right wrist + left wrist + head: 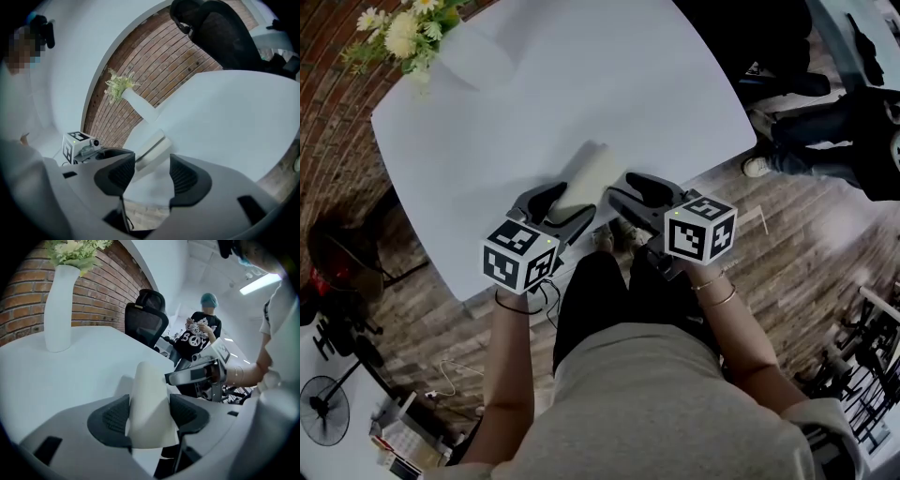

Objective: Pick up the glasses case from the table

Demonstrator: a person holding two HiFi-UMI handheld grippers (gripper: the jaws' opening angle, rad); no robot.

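The glasses case [589,176] is a cream, rounded oblong at the near edge of the white table [581,75]. My left gripper [562,208] is shut on its near end, and the far end sticks out over the table. In the left gripper view the case [149,401] stands between both ribbed pads [115,417] and casts a shadow on the tabletop. My right gripper [636,199] hangs just right of the case, open, with nothing between its pads. In the right gripper view the case [152,149] lies beyond that gripper's [147,176] jaws, to the left.
A white vase of flowers [403,33] stands at the table's far left corner. A black office chair [145,322] is behind the table. A person [201,333] stands farther back, and someone's legs [825,141] are on the wood floor at the right. A fan [323,408] sits low left.
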